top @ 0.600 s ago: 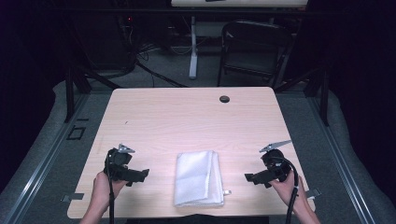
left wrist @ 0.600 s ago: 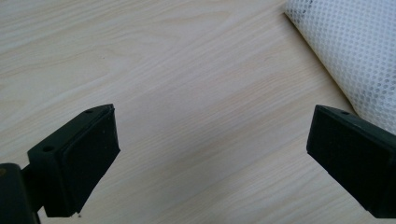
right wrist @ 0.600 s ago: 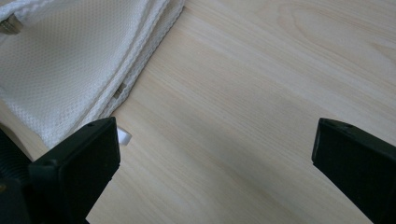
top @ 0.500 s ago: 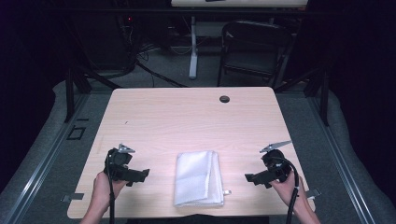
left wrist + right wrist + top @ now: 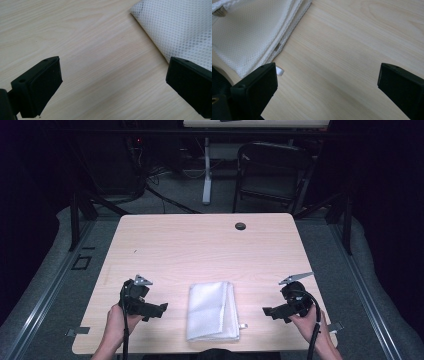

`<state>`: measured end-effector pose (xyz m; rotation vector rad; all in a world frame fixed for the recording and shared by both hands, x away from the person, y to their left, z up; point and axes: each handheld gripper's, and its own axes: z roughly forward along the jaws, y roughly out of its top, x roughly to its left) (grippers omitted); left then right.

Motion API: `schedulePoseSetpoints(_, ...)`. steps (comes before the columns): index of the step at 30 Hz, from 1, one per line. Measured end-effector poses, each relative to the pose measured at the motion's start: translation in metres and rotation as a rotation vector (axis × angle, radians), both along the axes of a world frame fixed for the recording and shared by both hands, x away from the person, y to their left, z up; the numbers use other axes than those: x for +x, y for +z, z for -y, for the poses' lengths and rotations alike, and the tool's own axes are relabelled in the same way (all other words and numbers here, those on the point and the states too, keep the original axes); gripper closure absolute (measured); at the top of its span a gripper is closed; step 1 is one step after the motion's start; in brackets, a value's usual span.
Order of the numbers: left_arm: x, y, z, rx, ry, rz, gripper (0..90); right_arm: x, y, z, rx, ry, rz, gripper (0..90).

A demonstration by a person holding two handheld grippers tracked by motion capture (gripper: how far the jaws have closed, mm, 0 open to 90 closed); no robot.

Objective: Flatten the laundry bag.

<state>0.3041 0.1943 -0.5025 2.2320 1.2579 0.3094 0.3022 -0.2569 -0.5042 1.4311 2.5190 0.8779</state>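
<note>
Two hand-held black grippers flank a folded white mesh cloth lying near the front edge of the pale wooden counter. Left gripper and right gripper each point inward at the cloth, jaws spread wide with nothing between them, both clear of the fabric.

**Open table, one cloth in the middle**

The table lies bare through the frame's centre. A small dark disc sits at upper centre. The folded cloth lies at lower centre, with bare wood either side of it.
</note>
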Motion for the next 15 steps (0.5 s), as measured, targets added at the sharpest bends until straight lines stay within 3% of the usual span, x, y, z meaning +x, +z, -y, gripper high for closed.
schedulePoseSetpoints(4, -0.004, 0.0, 0.008, -0.007, -0.02, 0.001, 0.3, 0.001, -0.001, -0.003, -0.01, 0.001, -0.009, 2.5)
schedulePoseSetpoints(7, -0.005, -0.003, 0.023, -0.005, -0.073, -0.028, 0.1, 0.002, 0.0, -0.007, -0.006, 0.005, -0.007, 2.7)
schedulePoseSetpoints(15, -0.015, -0.004, 0.058, 0.006, -0.177, -0.022, 0.1, 0.002, -0.004, -0.018, -0.03, 0.029, -0.023, 2.9)
